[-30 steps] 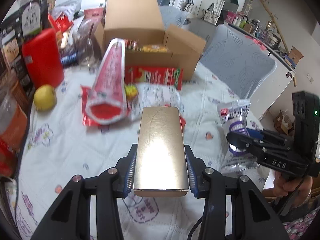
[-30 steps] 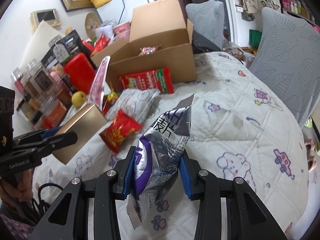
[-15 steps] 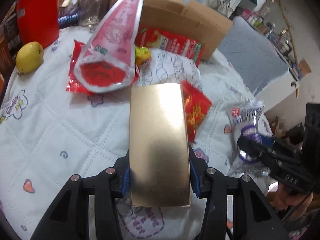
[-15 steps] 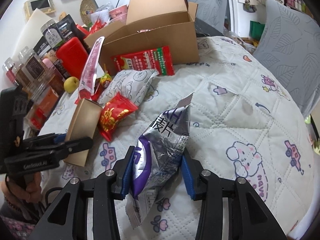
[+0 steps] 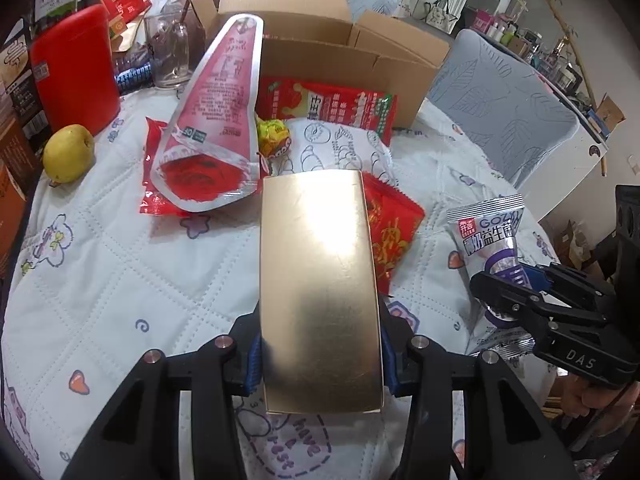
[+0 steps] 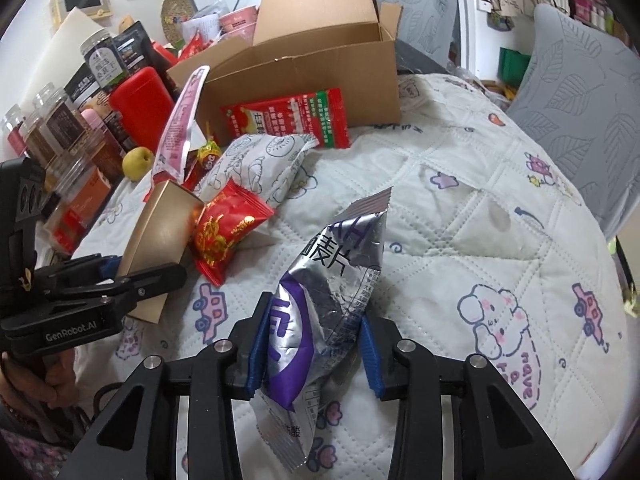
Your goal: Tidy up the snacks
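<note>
We hold two snacks at once: the left gripper (image 5: 320, 360) is clamped on the gold box (image 5: 318, 280), the right gripper (image 6: 314, 344) on the silver-and-purple packet (image 6: 324, 304), both near us above the quilted cloth (image 6: 480, 216). The step in hand is carrying; we judge the next move calls for reaching to the far open cardboard box (image 6: 312, 68). Against the earlier frame, the gold box sits lower, nearer the red packet (image 5: 394, 232); the right jaws have just been closing on the packet.
</note>
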`<state>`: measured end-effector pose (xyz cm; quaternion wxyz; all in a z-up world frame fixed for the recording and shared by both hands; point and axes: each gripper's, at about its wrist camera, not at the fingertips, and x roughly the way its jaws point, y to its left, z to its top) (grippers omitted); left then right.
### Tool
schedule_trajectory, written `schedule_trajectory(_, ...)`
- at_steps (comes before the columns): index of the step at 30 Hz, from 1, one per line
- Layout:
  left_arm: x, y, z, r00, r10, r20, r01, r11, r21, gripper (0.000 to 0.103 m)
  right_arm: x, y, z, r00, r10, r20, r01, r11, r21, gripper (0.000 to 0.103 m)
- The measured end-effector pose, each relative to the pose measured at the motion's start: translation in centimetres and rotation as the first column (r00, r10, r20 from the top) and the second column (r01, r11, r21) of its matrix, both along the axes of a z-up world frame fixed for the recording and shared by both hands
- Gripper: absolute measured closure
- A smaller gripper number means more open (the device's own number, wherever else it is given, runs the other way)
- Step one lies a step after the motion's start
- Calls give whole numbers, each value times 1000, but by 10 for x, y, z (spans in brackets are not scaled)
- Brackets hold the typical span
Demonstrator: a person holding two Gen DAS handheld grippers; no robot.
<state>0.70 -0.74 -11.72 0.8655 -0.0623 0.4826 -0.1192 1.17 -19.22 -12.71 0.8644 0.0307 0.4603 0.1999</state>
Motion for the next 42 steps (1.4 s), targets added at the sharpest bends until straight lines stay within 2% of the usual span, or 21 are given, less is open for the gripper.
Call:
schedule_trajectory(9, -16, 0, 20, 999, 1, 44, 1, 1000, -29, 59, -9, -2, 10, 1000, 18, 2, -18, 997, 69, 65)
schedule_trajectory(22, -26, -8, 57, 989, -12, 150, 16, 1000, -27, 59, -16, 9, 40, 993, 82, 83, -91, 989, 118, 65)
schedule_trajectory(32, -14, -11, 98, 963, -33, 268, 43, 999, -30, 59, -4, 16, 76, 977, 123, 175, -145, 982, 118, 65)
schedule_trajectory(42, 14, -9, 133, 937, -55, 346, 66, 998, -21, 59, 24, 20, 112, 956, 135, 259, -167, 981, 104, 65)
